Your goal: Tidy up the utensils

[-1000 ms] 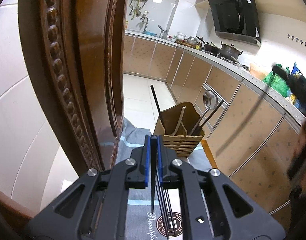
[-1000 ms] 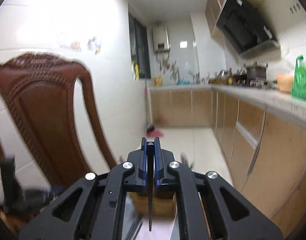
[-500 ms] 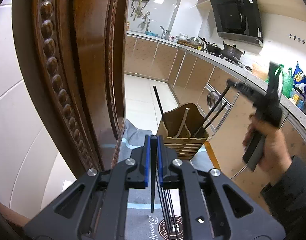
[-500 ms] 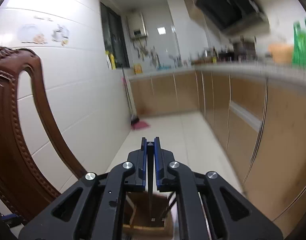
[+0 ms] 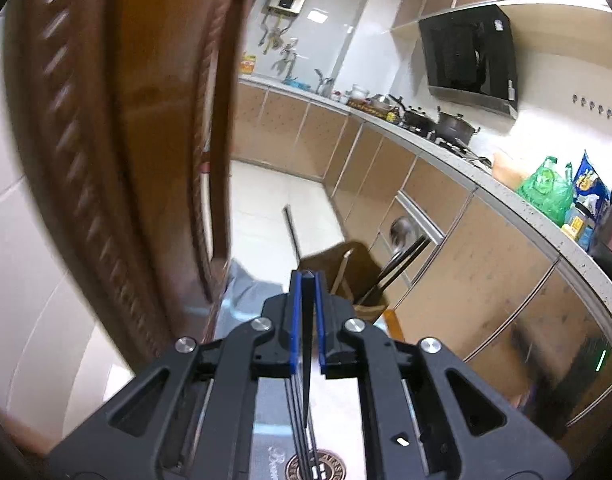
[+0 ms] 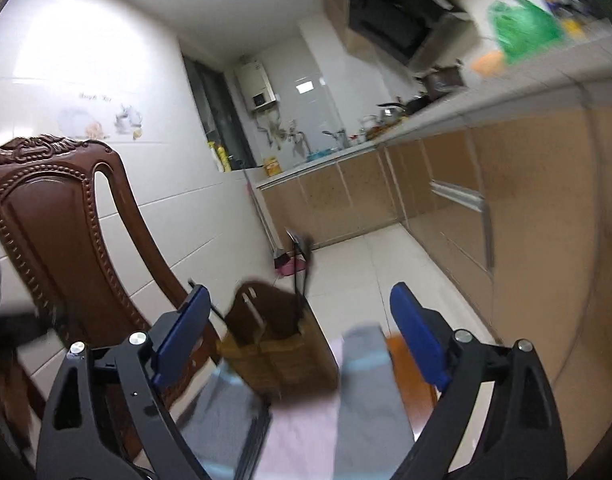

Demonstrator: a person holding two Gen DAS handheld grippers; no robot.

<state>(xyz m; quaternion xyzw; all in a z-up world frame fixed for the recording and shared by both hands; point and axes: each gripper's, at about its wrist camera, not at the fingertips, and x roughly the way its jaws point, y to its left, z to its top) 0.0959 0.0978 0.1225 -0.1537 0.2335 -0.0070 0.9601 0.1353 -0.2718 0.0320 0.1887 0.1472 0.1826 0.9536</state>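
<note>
My left gripper (image 5: 306, 282) is shut on a thin black chopstick (image 5: 304, 380) that hangs down between its blue pads. Under it, several more black chopsticks (image 5: 299, 446) lie on the cloth. Ahead stands the wooden utensil holder (image 5: 352, 264) with dark chopsticks (image 5: 400, 262) and a spoon leaning in it. In the right wrist view, my right gripper (image 6: 301, 336) has its jaws opening wide with nothing gripped between them. It hangs just before the same holder (image 6: 273, 336), where black chopsticks (image 6: 299, 276) stand up.
A carved brown chair back (image 5: 117, 152) rises close on the left, also the chair back (image 6: 53, 216) in the right wrist view. A grey and pink cloth (image 6: 358, 392) covers the orange table (image 6: 402, 354). Kitchen cabinets (image 5: 486, 280) run along the right.
The right gripper, shut on a chopstick above the holder before, has dropped lower and opened; the chopstick is out of its jaws. The left gripper has risen a little, still shut on its chopstick.
</note>
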